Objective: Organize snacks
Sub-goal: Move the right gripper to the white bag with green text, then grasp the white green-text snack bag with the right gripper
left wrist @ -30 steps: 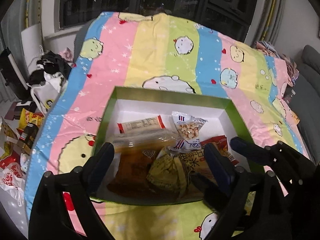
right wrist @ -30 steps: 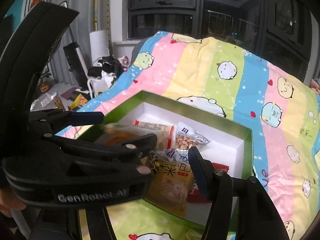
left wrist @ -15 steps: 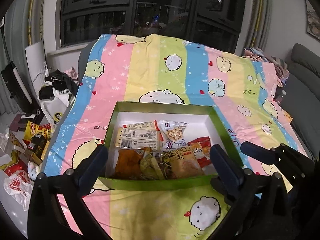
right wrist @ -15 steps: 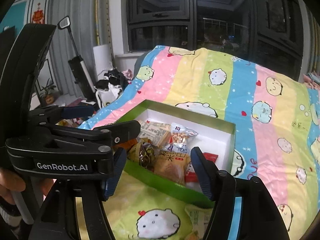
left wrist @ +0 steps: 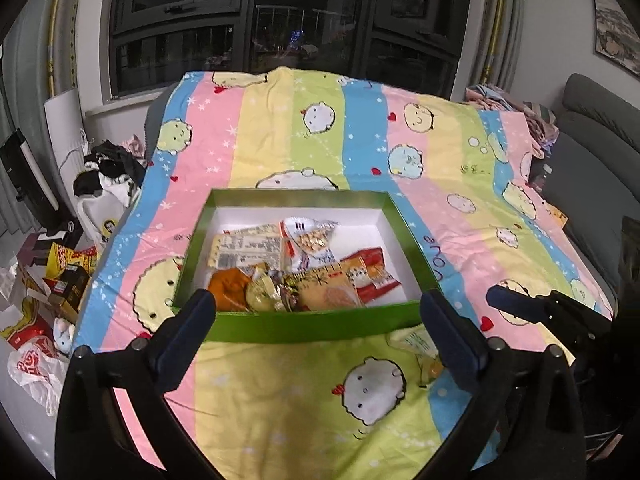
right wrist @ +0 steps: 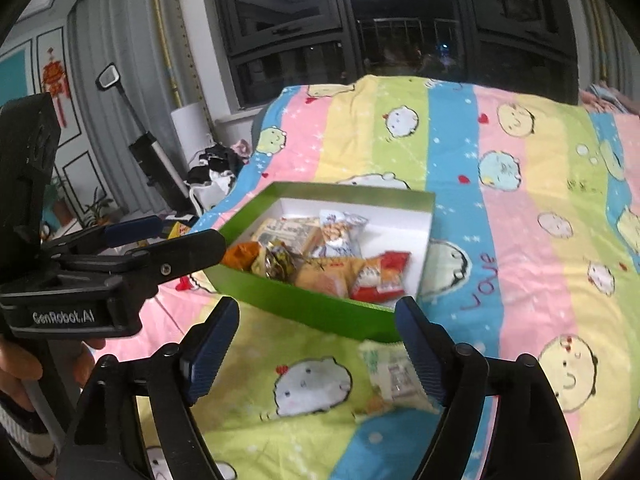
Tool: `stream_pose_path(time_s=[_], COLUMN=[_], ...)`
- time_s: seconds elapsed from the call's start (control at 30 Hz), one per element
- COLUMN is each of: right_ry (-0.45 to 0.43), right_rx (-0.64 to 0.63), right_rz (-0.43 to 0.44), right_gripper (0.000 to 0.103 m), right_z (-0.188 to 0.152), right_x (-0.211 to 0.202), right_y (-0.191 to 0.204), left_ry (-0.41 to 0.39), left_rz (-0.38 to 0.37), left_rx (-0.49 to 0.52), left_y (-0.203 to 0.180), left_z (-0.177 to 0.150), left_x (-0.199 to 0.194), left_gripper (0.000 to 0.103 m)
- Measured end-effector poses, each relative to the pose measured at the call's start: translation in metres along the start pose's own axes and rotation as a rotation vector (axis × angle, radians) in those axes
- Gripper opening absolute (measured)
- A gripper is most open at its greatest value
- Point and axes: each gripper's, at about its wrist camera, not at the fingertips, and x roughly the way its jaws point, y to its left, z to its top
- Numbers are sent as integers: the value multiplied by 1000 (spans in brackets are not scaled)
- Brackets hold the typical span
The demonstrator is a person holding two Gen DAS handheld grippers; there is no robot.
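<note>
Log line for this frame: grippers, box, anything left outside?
left gripper: open, empty | right gripper: open, empty | green box: holds snack packets | pale packet: outside, on blanket

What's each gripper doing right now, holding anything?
Left gripper: open, empty, jaws just been opening.
Right gripper: open, empty, jaws just been opening.
</note>
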Motion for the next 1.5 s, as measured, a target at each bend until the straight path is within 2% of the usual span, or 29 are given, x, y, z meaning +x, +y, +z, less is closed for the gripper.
stream_pose_path(time_s=[0.47,0.73,0.93,1.1,1.23,1.27,1.3,1.37,1.43,1.5], right_ry=[75,130,180,188,199,208,215,224,230,237], right_rx=[74,88,104,109,97,93,89,80,76,75], right_rz=[-48,-58,-50,-67,-35,-21,-12,10,31,56], right_gripper=[81,81,81,81,81,81,79,72,65,59], right_z=[-36,-53,-68,-72,-70,-69,-69,-68,-68,-69], right_x=[-6,7,25,39,49,53,55,59,61,63], right_y=[-31,-43,-49,-59,-65,-65,-65,-63,-62,-62], left_ry=[111,215,269,311,349,357,366,380,394,399], left_rz=[-33,-153,-218,-264,-295,-300,-308,-309,-317,-317], left_rx=[11,-76,-80,-60,-36,-33,-30,-22,-17,1], left_y=[-24,-20,-33,-50,-68,-71,-74,-79,-82,-85], left_z=[-25,-44,-57,-57,-56,-56,-57,-58,-59,-61], left_x=[20,42,65,88,107,111,116,121,125,127], left_gripper=[102,102,102,102,101,99,92,81,76,67])
